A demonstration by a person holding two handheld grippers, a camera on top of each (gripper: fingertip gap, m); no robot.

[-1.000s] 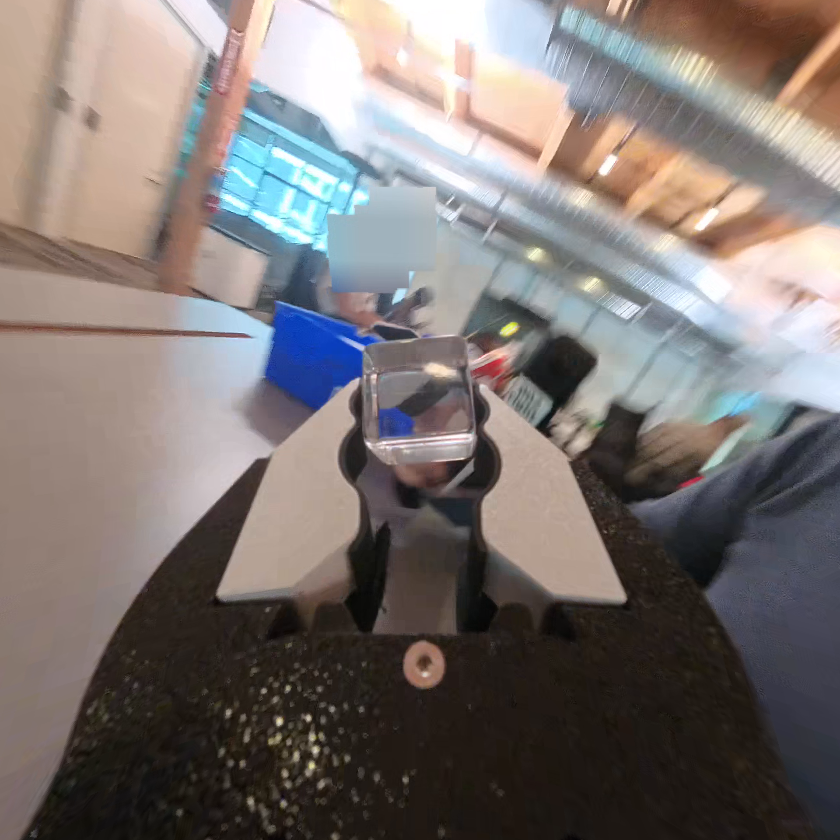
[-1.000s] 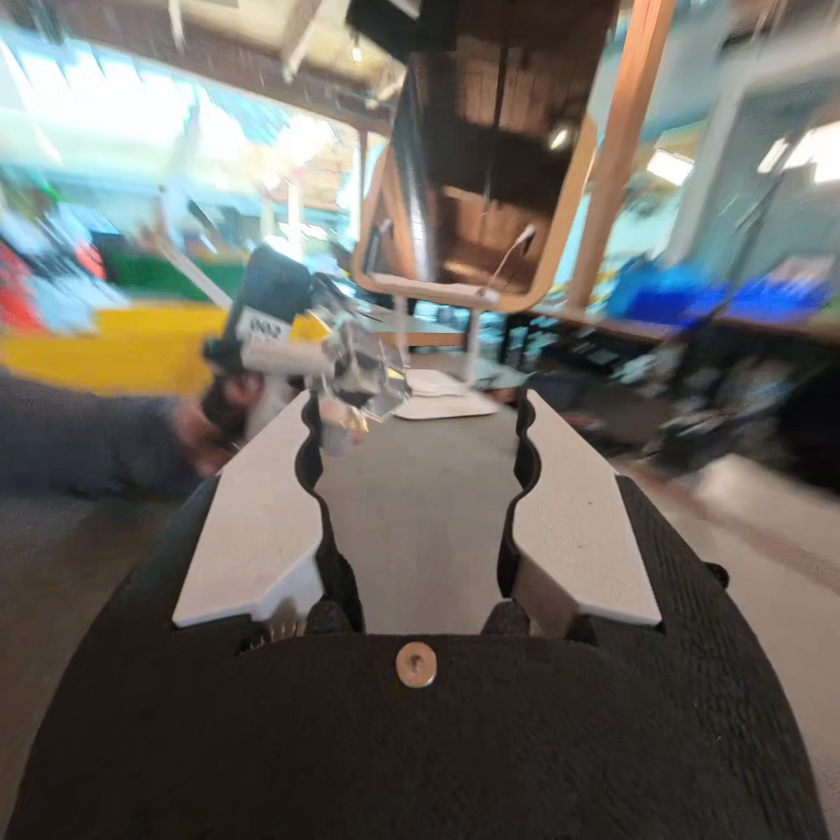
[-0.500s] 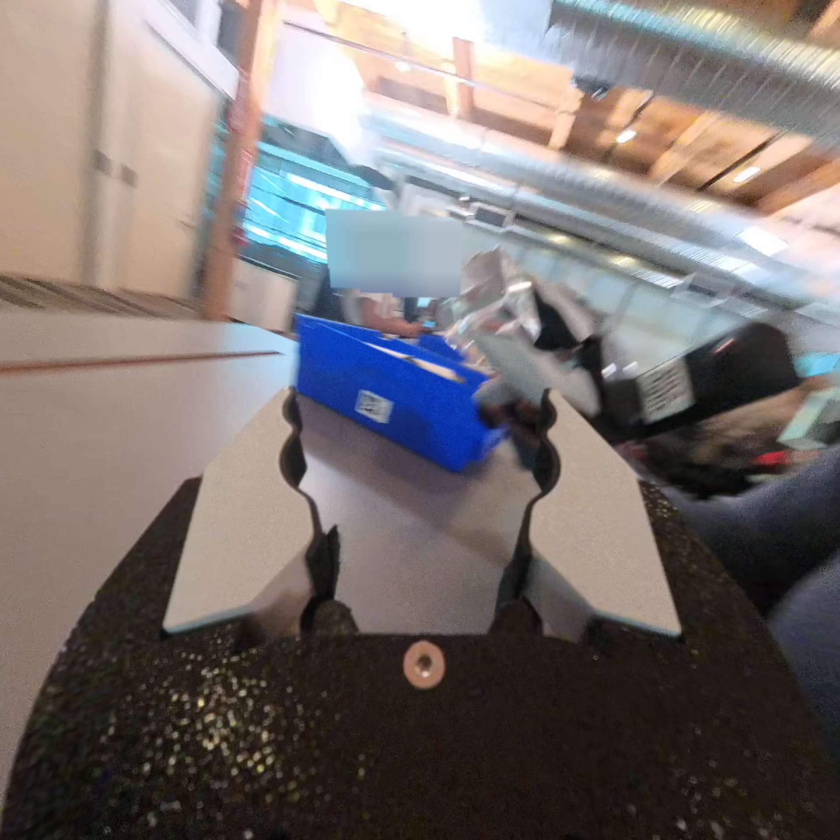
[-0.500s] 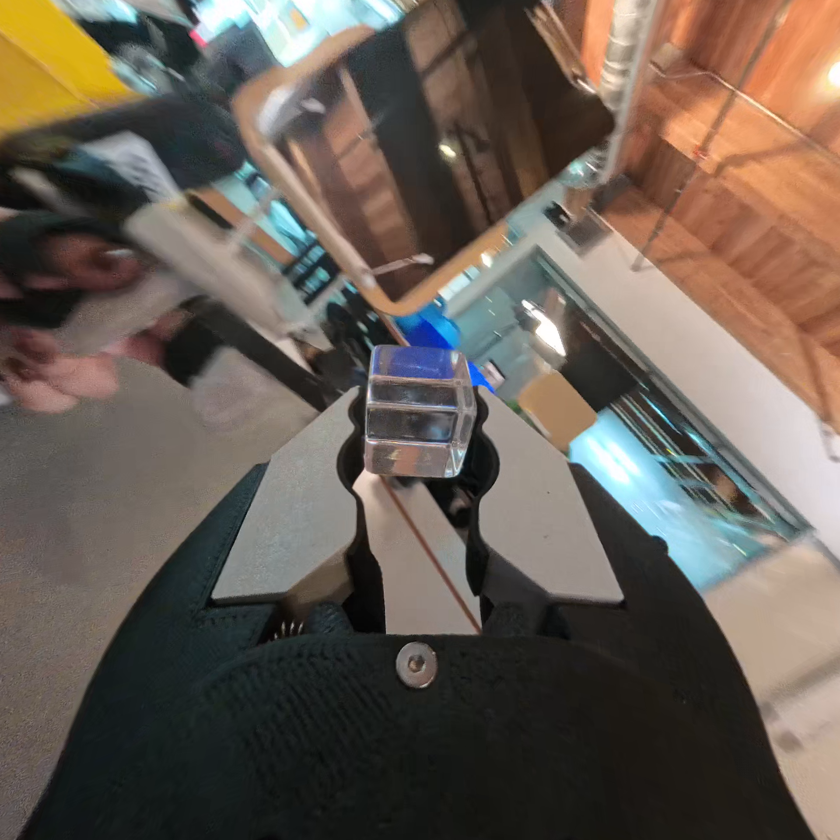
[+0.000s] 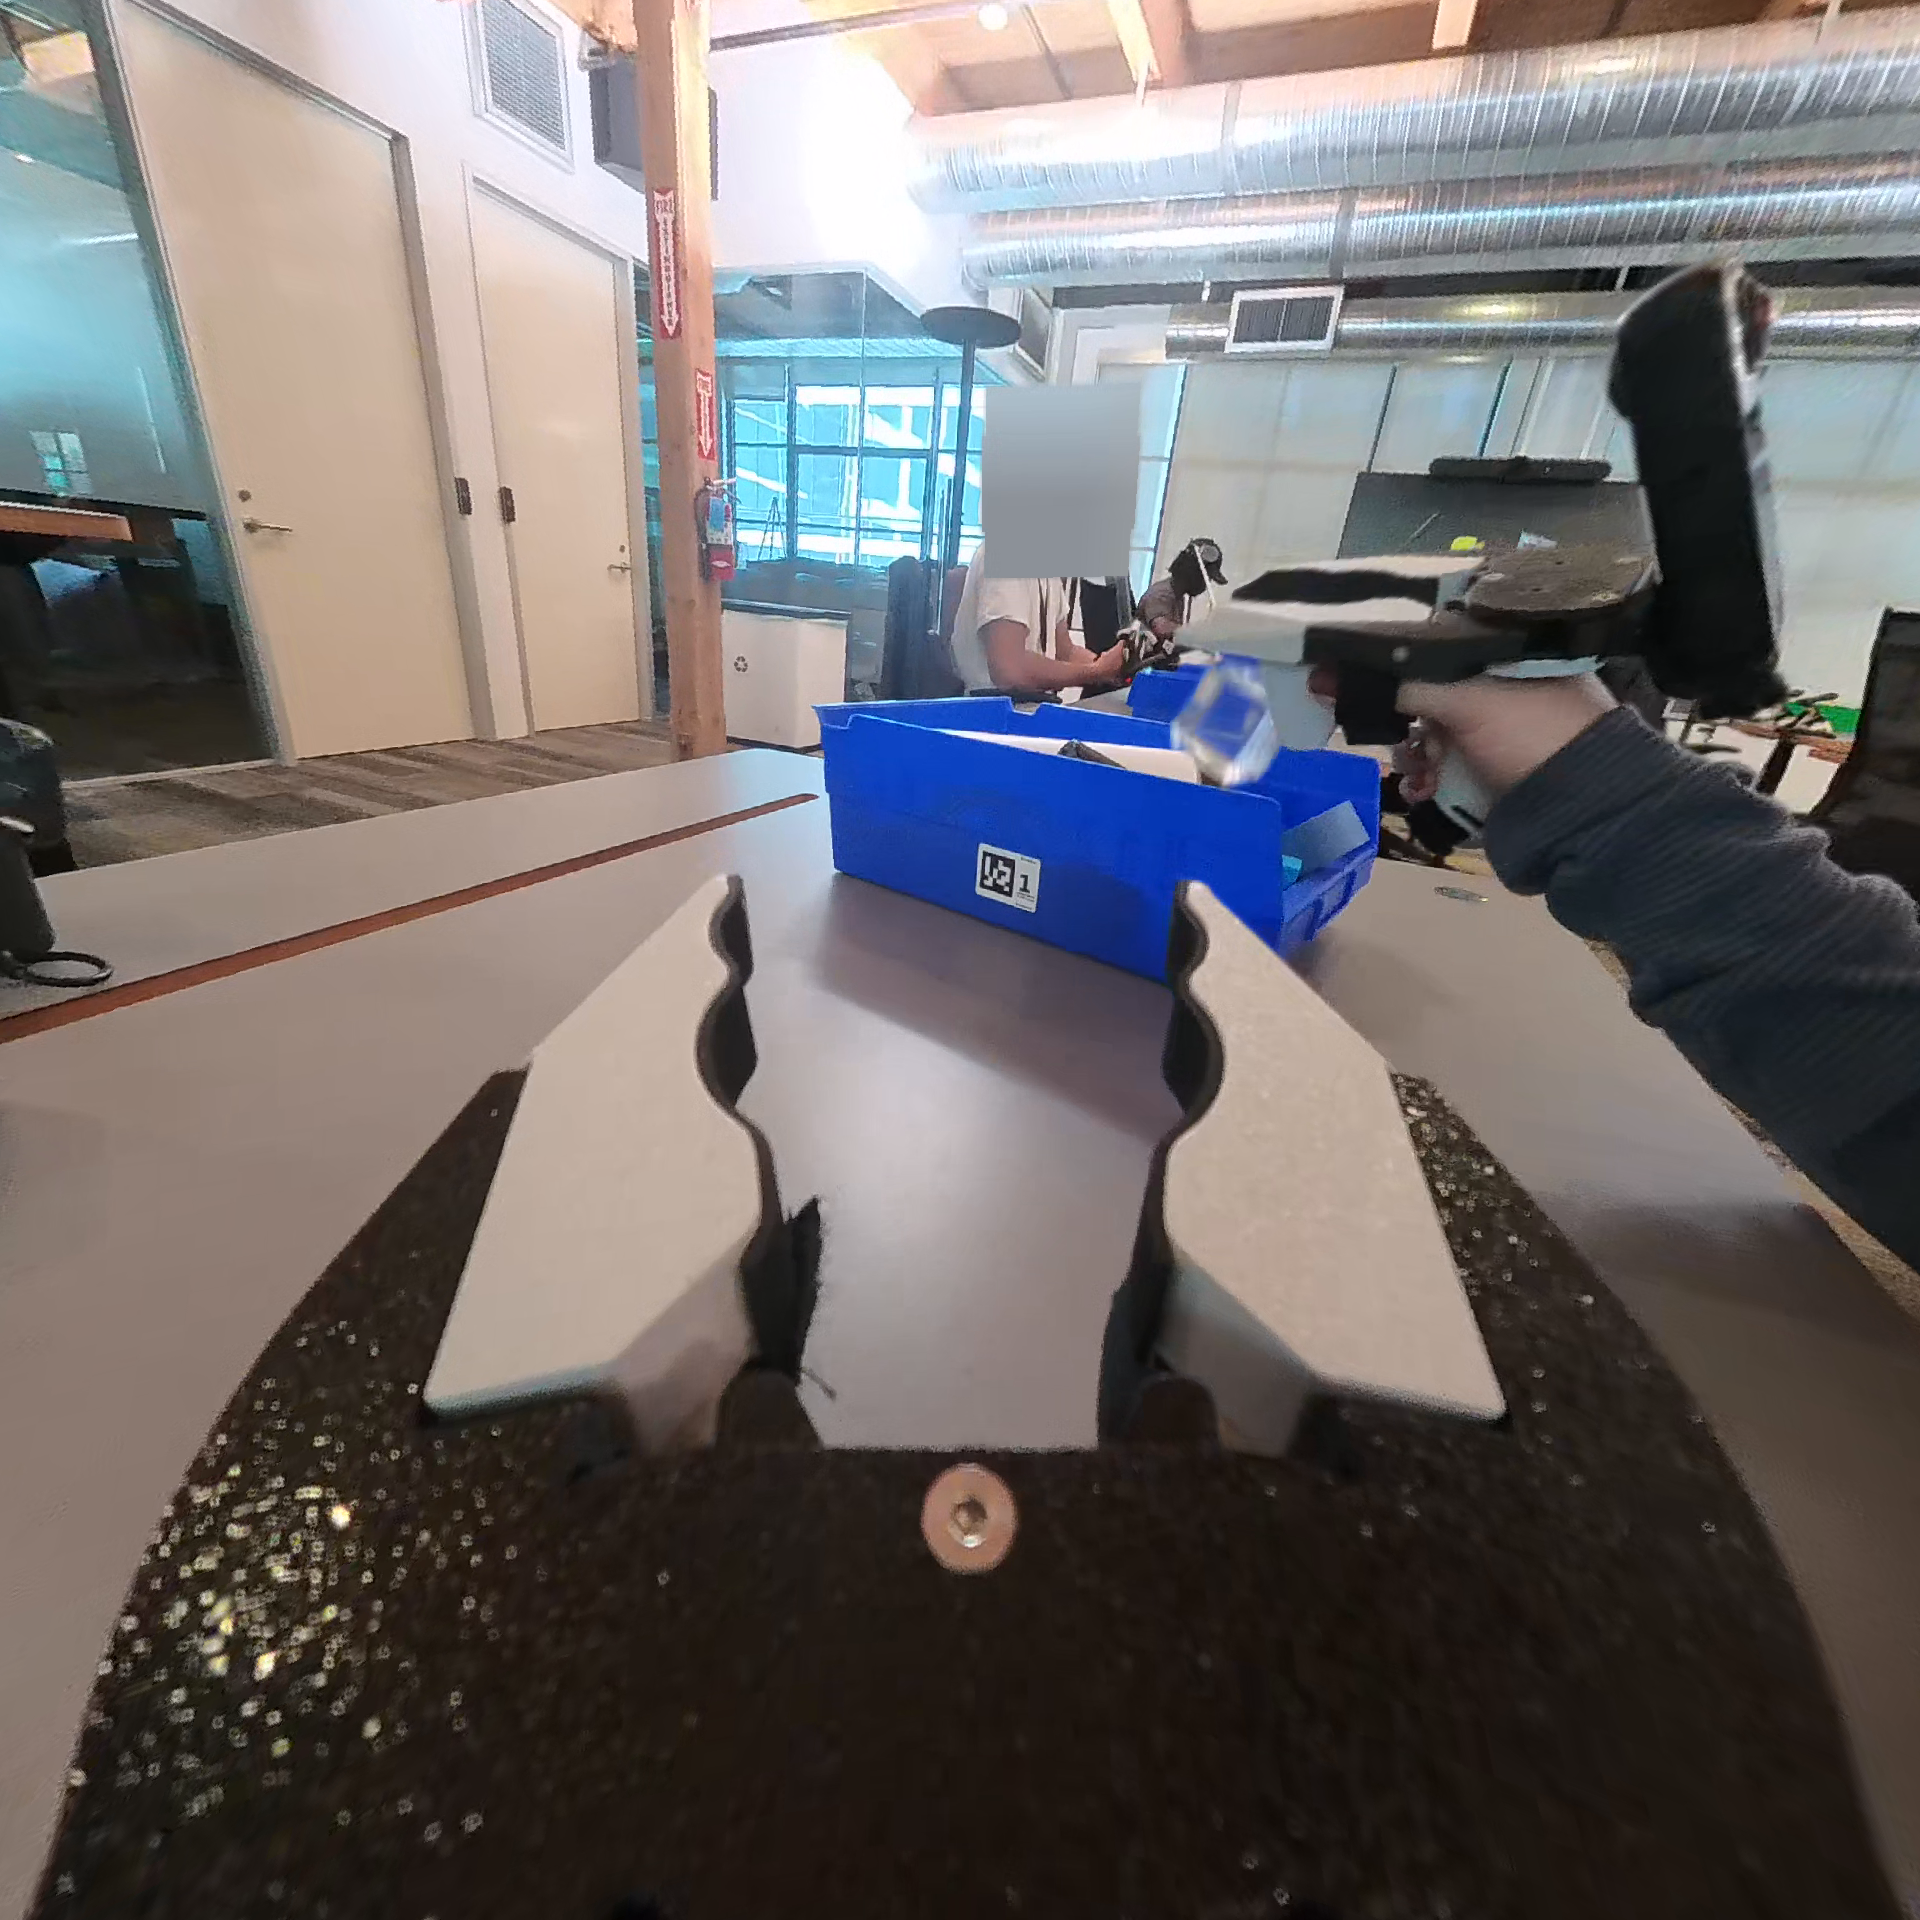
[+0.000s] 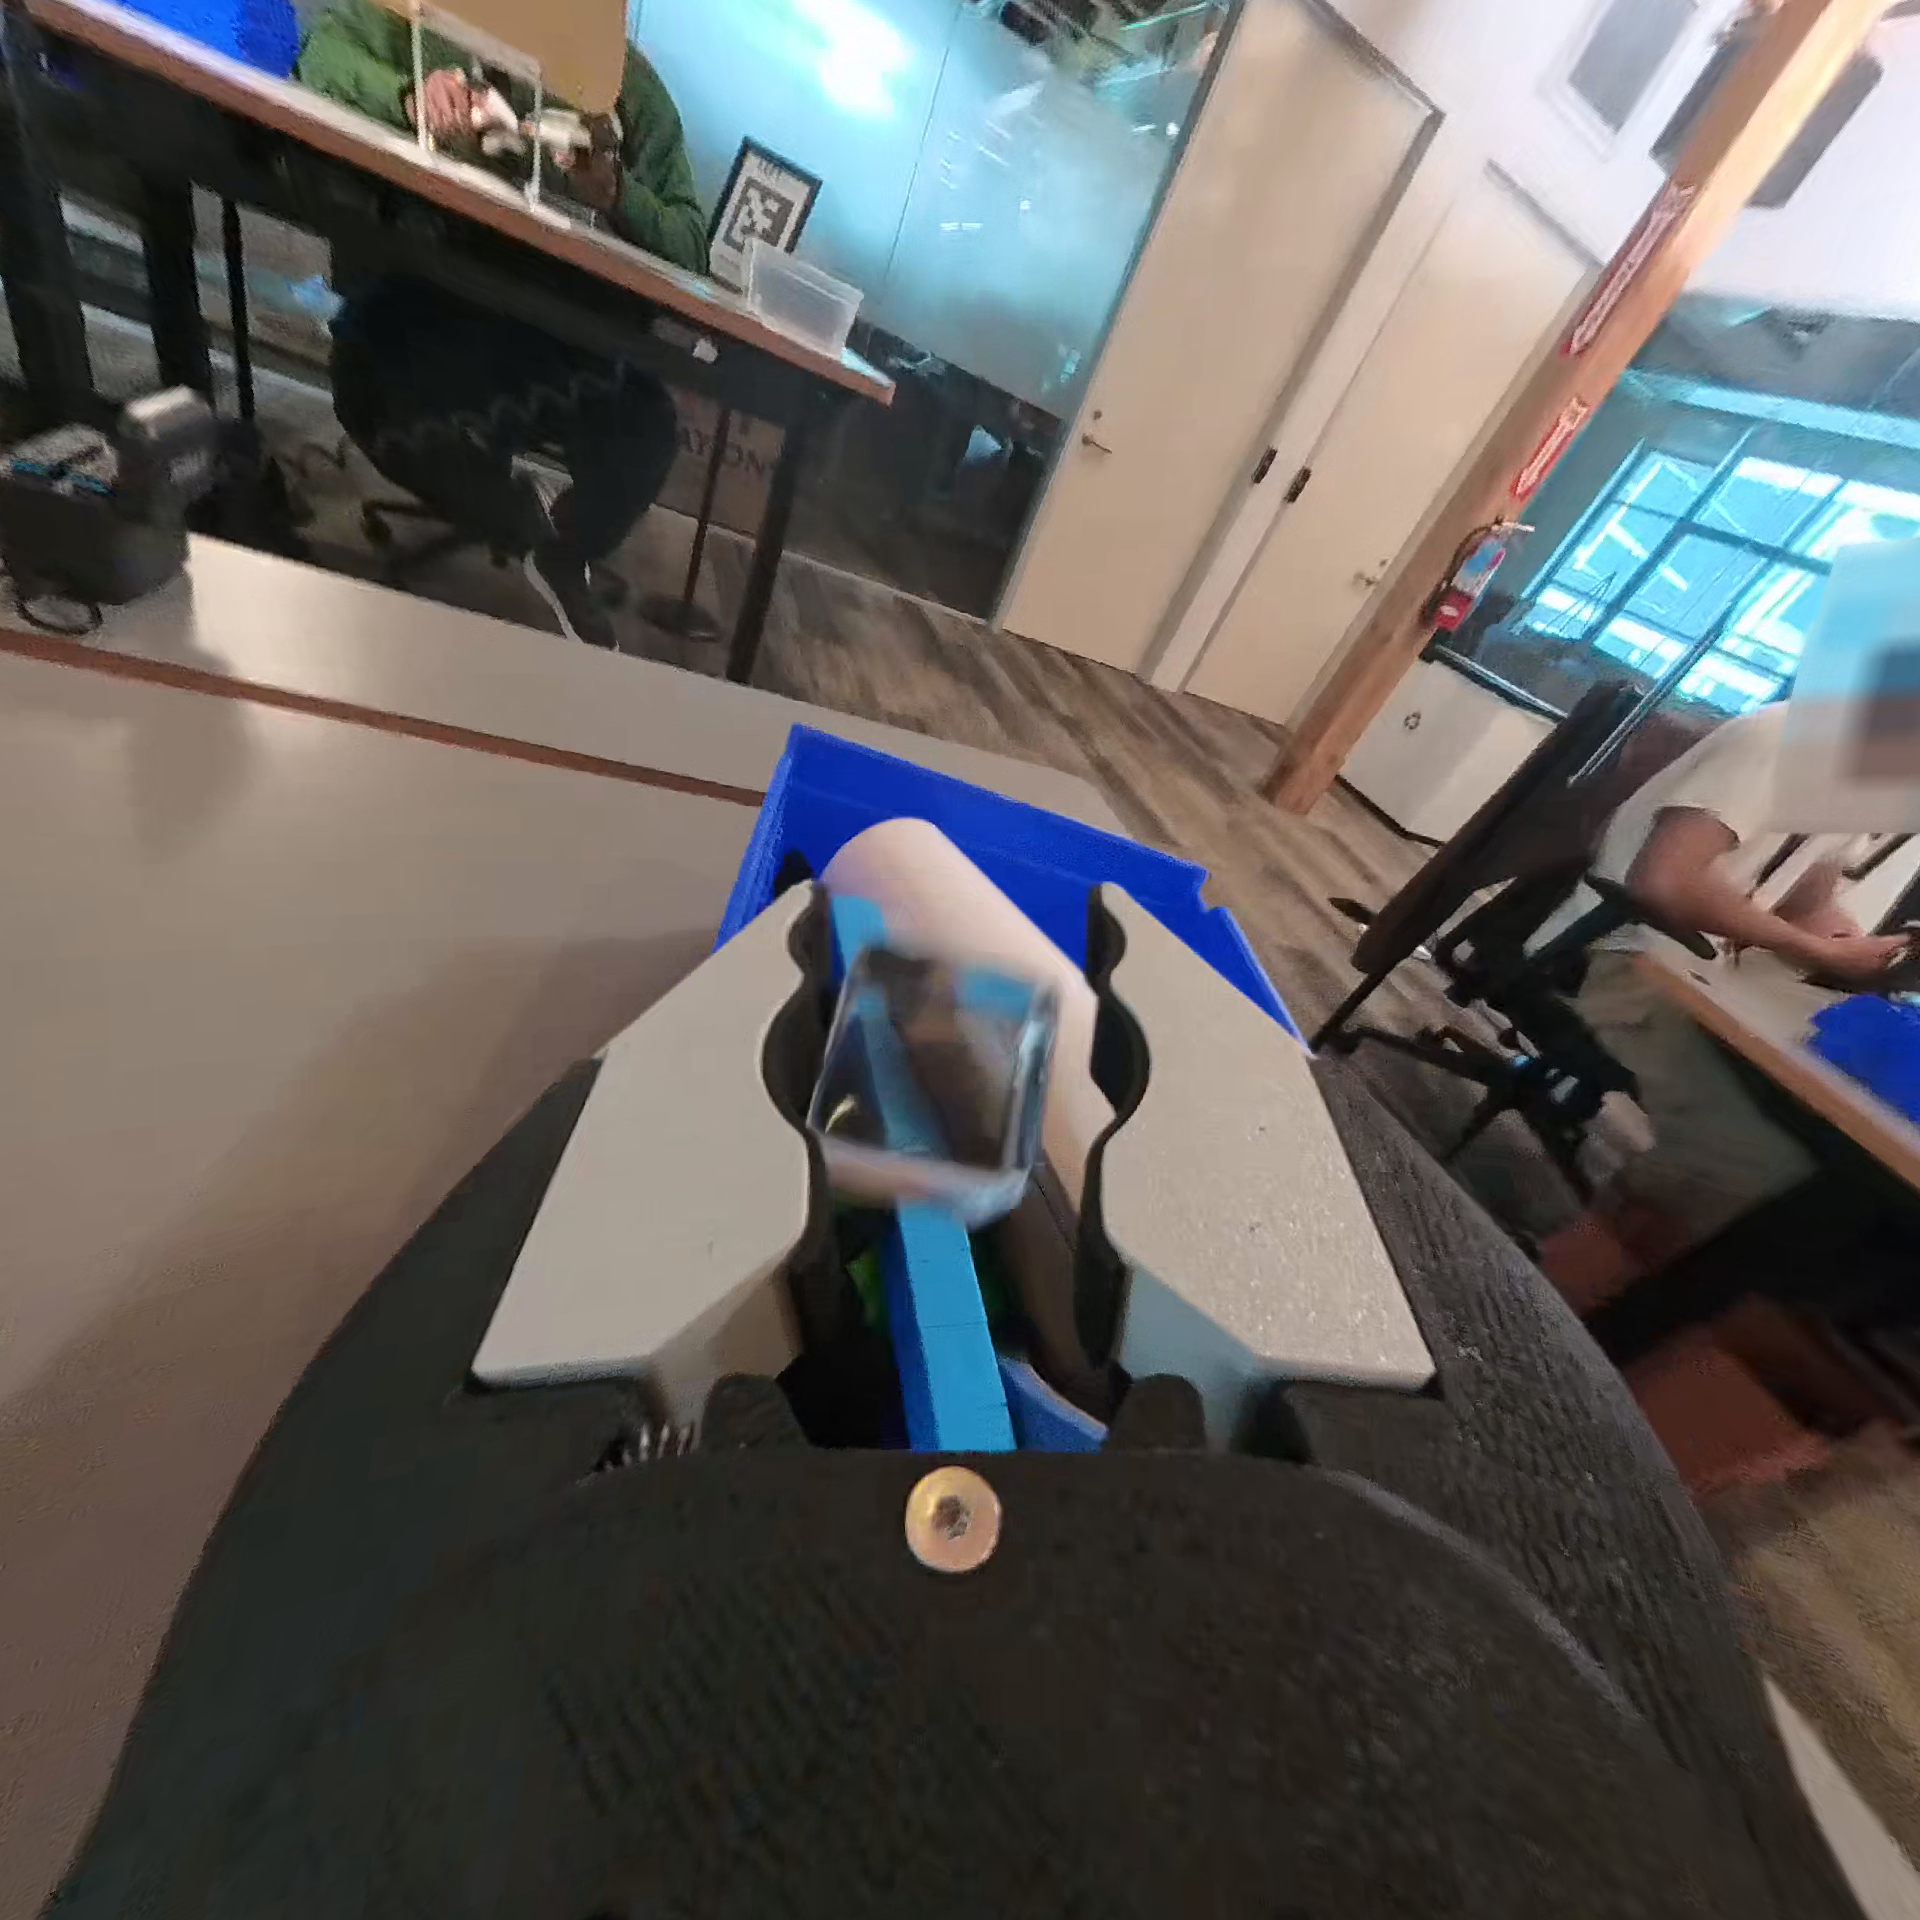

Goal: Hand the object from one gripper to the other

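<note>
Above the open blue plastic bin (image 5: 1091, 842), the clear, glassy cube (image 6: 930, 1091) sits tilted and motion-blurred in the gap of the right claw (image 6: 956, 904). The claw's two grey fingers stand wider apart than the cube, with a sliver of space on either side, so it looks loose rather than pinched. In the left wrist view the cube hangs just under the tips of that claw, over the bin's interior, which suggests it is being let go there and not carried. The right claw is held level by a hand (image 5: 1496, 727) in a grey-blue sleeve (image 5: 1714, 914), its nose over the bin so that anything released lands inside, onto the white cylinder (image 6: 935, 883) and the light-blue strip (image 6: 940, 1320) lying in it. The left claw (image 5: 961, 888) is low over the grey tabletop (image 5: 312, 1039), short of the bin and well apart from the cube. Its fingers are spread wide and hold nothing, consistent with its share of the hand-over being done. The bin rests on the tabletop just ahead of the left claw, within easy reach of both claws.
</note>
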